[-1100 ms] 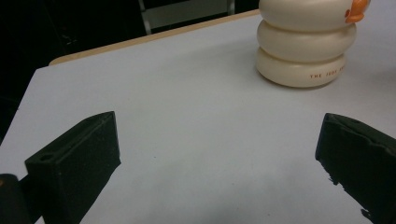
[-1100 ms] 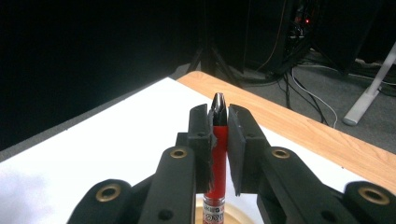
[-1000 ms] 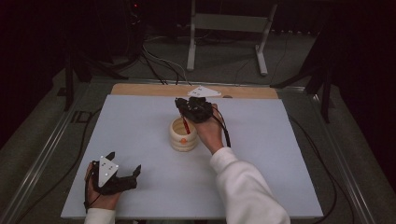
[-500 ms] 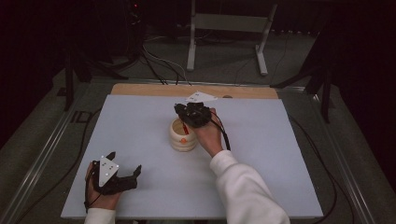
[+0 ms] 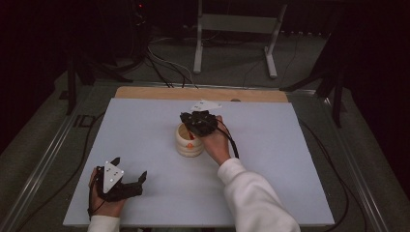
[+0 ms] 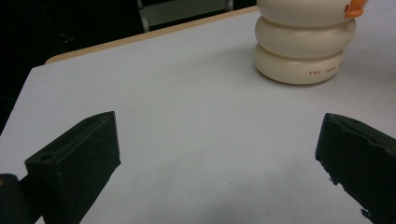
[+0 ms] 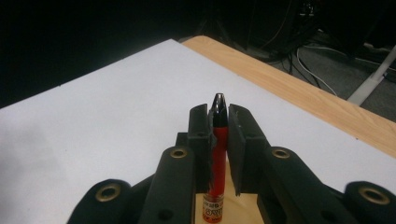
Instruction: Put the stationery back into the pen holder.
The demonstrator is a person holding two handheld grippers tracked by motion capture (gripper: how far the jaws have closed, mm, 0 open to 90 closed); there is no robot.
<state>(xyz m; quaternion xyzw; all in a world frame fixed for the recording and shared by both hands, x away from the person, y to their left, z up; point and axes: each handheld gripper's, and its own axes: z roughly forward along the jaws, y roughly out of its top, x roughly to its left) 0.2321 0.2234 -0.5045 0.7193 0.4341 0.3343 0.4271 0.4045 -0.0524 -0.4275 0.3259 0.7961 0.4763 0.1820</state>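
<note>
Table: a pale sheet covers most of the high view, with a wooden strip along its far edge at upper centre.

Person: a white sleeve enters from the lower right of the high view, and a hand carries the right gripper at frame centre.

Holder: a cream ribbed pot stands at the centre of the high view, touching nothing but the table. In the left gripper view it sits at upper right.

Left gripper: it rests at the lower left of the high view, well apart from the holder. Its jaws stand spread wide with only bare table between them.

Right gripper: it hangs directly over the holder's mouth, its jaws pressed together on the pen. This hand is by far the nearer to the holder.

Pen: a red barrel with a dark tip, pinched near its upper end. Its long axis runs along the jaws, and its lower end reaches into the holder below.

Key relation: the holder lies straight under the gripped pen, so I judge the coming move is along the pen's own axis, down into the pot or up out of it.

View differences: the right gripper view shows the pinch on the pen, which the high view hides under the gripper body. The left gripper view shows small lettering on the holder's base and an orange shape at its rim.
</note>
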